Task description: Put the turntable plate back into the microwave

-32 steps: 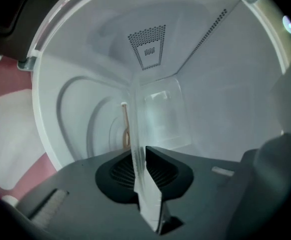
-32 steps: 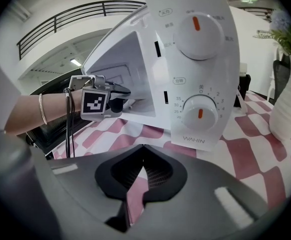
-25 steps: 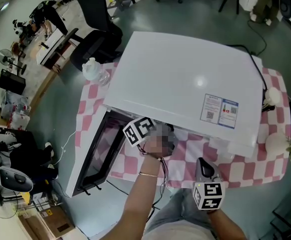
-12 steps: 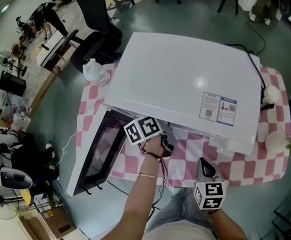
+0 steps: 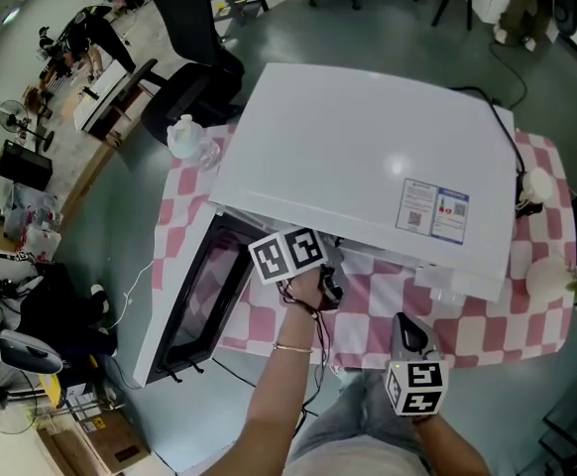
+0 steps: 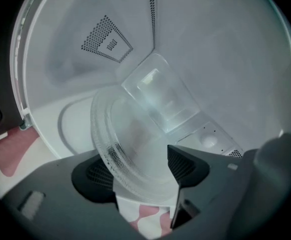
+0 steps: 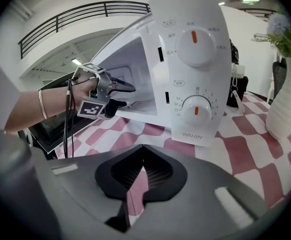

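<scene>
The clear glass turntable plate (image 6: pixel 135 144) stands tilted inside the white microwave's cavity (image 6: pixel 85 39), its lower rim near the cavity floor. It lies between the jaws of my left gripper (image 6: pixel 143 171), which are opening; the pads look clear of the glass. In the head view my left gripper (image 5: pixel 328 278) reaches in under the microwave (image 5: pixel 368 157), whose door (image 5: pixel 194 300) hangs open to the left. The right gripper view shows the left gripper (image 7: pixel 118 89) at the opening. My right gripper (image 5: pixel 407 337) (image 7: pixel 143 166) is shut and empty, held back near the table's front edge.
A pink and white checked cloth (image 5: pixel 487 325) covers the table. The control panel (image 7: pixel 195 59) with two dials faces my right gripper. A white vase (image 7: pixel 285 99) stands at the right. A clear bottle (image 5: pixel 184 137) sits at the table's far left corner, by an office chair (image 5: pixel 189 58).
My left gripper has rolled a little, its marker cube shifting slightly right. The right gripper has stayed where it was.
</scene>
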